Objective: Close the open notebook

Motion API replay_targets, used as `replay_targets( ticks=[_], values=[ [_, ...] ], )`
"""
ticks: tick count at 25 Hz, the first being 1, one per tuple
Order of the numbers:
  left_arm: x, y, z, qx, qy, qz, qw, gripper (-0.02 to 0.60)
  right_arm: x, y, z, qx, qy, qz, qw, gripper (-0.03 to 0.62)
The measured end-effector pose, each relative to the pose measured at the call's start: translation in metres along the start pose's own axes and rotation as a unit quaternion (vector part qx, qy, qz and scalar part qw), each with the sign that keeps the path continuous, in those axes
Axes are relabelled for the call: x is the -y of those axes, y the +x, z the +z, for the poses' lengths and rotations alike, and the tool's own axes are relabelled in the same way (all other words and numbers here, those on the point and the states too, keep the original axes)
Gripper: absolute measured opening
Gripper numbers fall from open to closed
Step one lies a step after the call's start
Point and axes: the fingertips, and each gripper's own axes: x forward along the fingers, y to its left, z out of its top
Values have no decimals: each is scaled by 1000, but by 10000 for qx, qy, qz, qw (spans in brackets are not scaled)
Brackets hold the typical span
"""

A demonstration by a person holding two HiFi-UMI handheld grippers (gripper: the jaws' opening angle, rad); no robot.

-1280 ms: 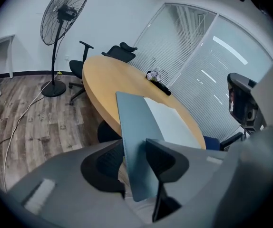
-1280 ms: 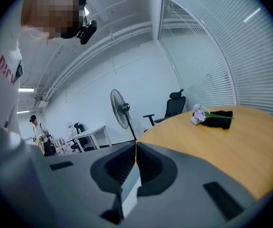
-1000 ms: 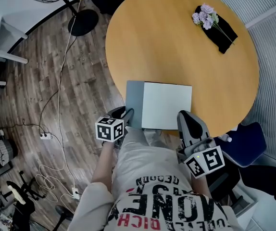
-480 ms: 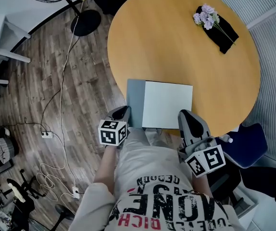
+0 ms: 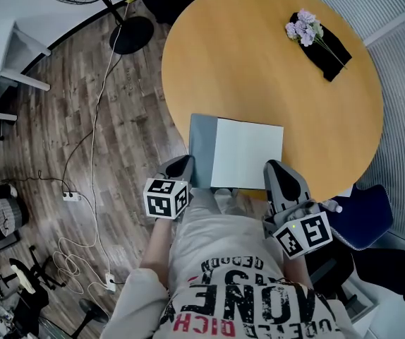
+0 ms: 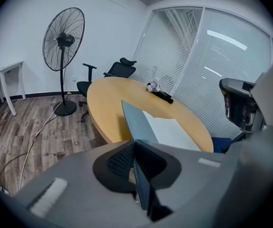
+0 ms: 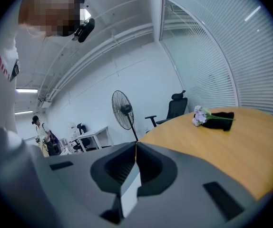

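The open notebook (image 5: 247, 152) lies at the near edge of the round wooden table (image 5: 259, 69), white page up, its grey cover (image 5: 200, 147) spread to the left. My left gripper (image 5: 183, 167) has just been closing and now pinches the near edge of that cover. In the left gripper view the cover (image 6: 137, 122) stands up from between the jaws of the left gripper (image 6: 135, 141), tilted above the white page (image 6: 174, 132). My right gripper (image 5: 276, 171) is at the notebook's near right corner. In its own view the right gripper (image 7: 135, 145) is shut on a white sheet edge (image 7: 129, 191).
Purple flowers on a black cloth (image 5: 315, 30) lie at the table's far right. A standing fan (image 6: 63, 39) and a black office chair (image 6: 117, 70) are beyond the table. A blue chair (image 5: 358, 210) is at my right, and cables (image 5: 82, 189) run over the wood floor.
The left gripper's jaws closed on the grey cover's near edge and the gripper rose a little, tilting the cover up. The right gripper stayed where it was.
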Motion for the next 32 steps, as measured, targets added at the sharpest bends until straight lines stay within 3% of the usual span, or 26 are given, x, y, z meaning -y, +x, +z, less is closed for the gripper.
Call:
replay_targets(
  ticks=[16, 32],
  values=[
    [31, -24, 20, 324, 157, -120, 9993, 18, 8, -21, -1, 76, 11, -63, 10000, 12],
    [72, -33, 42, 574, 554, -392, 9960, 18, 18, -42, -2, 148, 72, -224, 9996, 12]
  ],
)
